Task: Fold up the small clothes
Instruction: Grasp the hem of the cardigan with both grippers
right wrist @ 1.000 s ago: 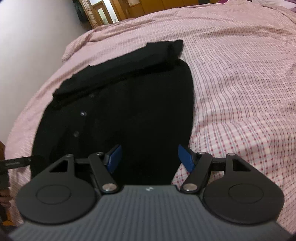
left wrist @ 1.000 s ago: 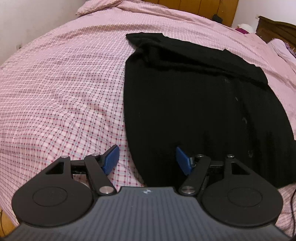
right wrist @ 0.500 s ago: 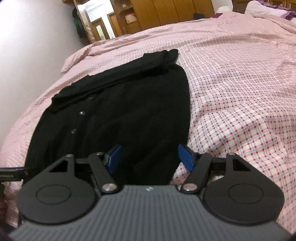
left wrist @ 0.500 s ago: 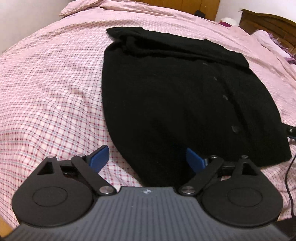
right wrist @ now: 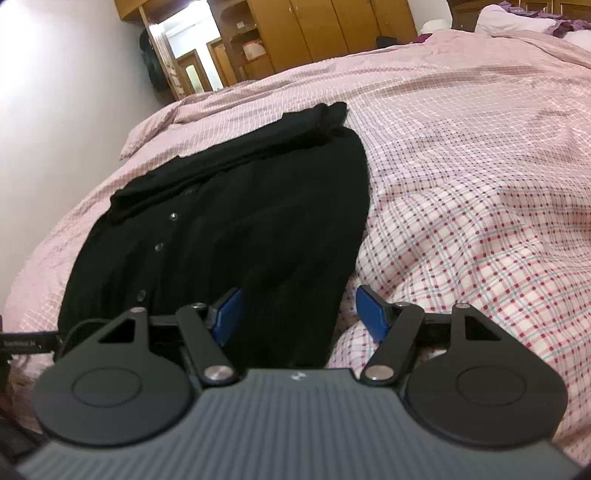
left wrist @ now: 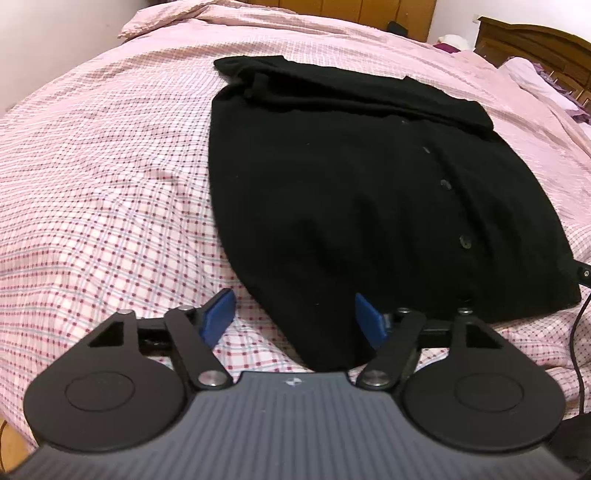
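Note:
A black buttoned cardigan [left wrist: 351, 192] lies flat on the pink checked bed sheet [left wrist: 110, 184], sleeves folded across its far end. My left gripper [left wrist: 293, 314] hovers low over the near left corner of the hem. Its jaws are closing, the corner lies between the blue pads [left wrist: 218, 317], and they do not press on it. In the right wrist view the same cardigan [right wrist: 258, 221] shows its near right corner between the fingers of my right gripper [right wrist: 300, 312], which stands open just above the cloth.
The checked sheet [right wrist: 461, 184] spreads wide on both sides of the garment. Wooden wardrobes [right wrist: 314, 29] and a doorway stand beyond the bed, and a dark headboard [left wrist: 535, 40] at the far right. A black cable [left wrist: 576, 332] hangs at the bed's near edge.
Both grippers have come forward and lower toward the cardigan's near hem. The left jaws widened and then narrowed again. The cardigan has not moved.

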Tool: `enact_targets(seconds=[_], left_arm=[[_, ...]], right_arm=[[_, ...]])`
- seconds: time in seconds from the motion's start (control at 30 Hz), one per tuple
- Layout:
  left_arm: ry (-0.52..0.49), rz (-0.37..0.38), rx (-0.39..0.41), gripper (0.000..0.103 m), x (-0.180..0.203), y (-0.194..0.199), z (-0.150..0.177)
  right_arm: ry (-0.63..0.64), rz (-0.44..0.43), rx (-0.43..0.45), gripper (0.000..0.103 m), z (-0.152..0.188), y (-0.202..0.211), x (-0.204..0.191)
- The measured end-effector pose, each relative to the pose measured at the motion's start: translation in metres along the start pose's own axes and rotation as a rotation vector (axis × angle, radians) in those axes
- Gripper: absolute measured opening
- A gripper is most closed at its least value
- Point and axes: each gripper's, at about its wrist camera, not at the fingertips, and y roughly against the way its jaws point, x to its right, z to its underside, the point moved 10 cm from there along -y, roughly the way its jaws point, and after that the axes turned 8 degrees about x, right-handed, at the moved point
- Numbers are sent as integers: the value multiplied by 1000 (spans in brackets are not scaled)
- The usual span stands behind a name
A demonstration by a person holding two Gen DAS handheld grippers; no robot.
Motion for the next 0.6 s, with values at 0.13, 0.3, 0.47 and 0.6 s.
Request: enact_targets(seconds=[0.13, 0.3, 0.47, 0.6], left_arm=[[-8, 25, -10, 72, 4, -6, 1], [21, 111, -42, 33, 15, -9, 5], [83, 143, -65, 30, 11, -9, 10], [100, 151, -66, 30, 6, -6, 11]], right_arm=[[38, -8, -55, 80, 6, -9, -7], [45, -30, -54, 76, 6, -10, -12], [9, -38, -69, 42, 7, -6, -6], [-13, -37, -80, 40, 9, 0, -4]])
